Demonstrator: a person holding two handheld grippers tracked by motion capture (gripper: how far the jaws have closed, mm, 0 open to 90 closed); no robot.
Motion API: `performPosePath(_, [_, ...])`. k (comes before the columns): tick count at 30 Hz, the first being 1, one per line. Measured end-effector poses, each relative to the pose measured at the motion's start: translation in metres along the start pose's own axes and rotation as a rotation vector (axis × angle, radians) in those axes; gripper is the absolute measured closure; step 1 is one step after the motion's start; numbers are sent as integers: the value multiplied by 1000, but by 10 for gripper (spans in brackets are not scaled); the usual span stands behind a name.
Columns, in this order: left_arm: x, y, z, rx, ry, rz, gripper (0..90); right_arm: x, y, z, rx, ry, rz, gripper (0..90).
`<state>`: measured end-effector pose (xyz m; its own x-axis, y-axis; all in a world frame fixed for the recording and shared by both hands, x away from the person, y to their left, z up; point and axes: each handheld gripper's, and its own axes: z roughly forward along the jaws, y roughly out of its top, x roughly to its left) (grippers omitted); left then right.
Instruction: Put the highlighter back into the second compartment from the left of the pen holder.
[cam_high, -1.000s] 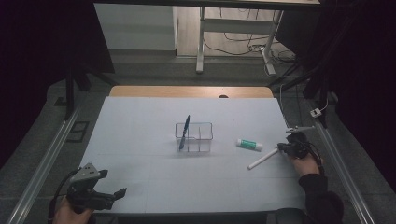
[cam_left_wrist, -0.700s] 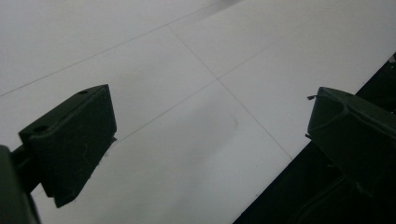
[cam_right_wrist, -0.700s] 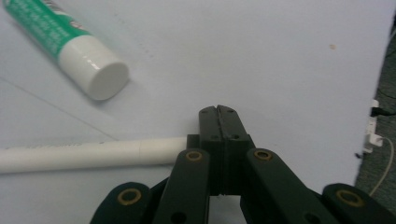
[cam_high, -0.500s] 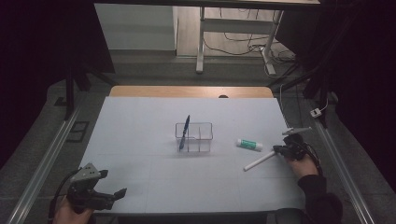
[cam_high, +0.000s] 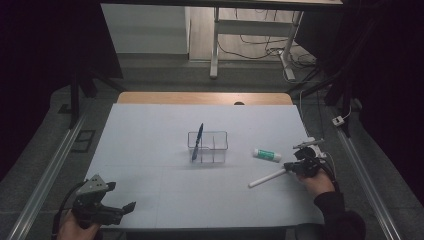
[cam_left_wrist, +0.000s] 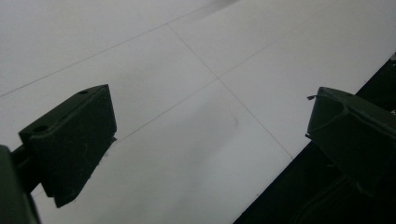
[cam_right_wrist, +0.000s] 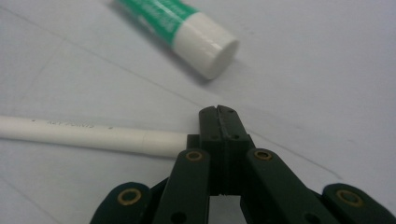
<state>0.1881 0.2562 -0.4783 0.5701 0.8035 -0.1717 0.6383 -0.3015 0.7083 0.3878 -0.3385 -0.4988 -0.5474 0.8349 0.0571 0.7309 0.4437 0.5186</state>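
Right gripper (cam_right_wrist: 219, 112) has its jaws clenched on the end of a long white plastic pen (cam_high: 267, 177), lower right of the high view, probably headed for the clear plastic organizer box (cam_high: 214, 140) mid-frame. Left gripper (cam_high: 131, 205) idles lower left, jaws spread wide, gripping nothing.

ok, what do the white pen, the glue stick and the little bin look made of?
White pen: matte plastic by the look, seam near the end, faint print. Glue stick: glossy plastic, white cap, green label. Bin: see-through, likely clear plastic or acrylic; too small to tell which.
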Motion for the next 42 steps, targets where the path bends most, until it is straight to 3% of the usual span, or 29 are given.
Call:
performPosePath(11, [-1,0,0,1,2,3,14,32,5,5,34,21,14,897])
performPosePath(23, [-1,0,0,1,2,6,14,77,12,14,70,97,-42,897])
performPosePath(24, [-1,0,0,1,3,6,14,83,13,15,74,87,-60,897])
performPosePath(26, [-1,0,0,0,1,6,14,92,14,17,76,117,-58,897])
performPosePath(29, [-1,0,0,1,1,6,14,106,16,20,79,96,-86,897])
performPosePath(31, [-1,0,0,0,1,7,14,116,18,23,83,137,-73,897])
performPosePath(33, [-1,0,0,-1,0,8,14,125,20,24,82,108,-108,897])
performPosePath(36, [-1,0,0,0,-1,9,14,136,20,28,88,151,-100,897])
performPosePath(37, [-1,0,0,0,-1,9,14,142,21,28,85,122,-126,897])
performPosePath(40, [-1,0,0,2,-2,8,14,150,22,30,83,172,-120,897])
performPosePath(42, [0,0,0,1,-4,6,14,155,22,31,87,147,-155,897])
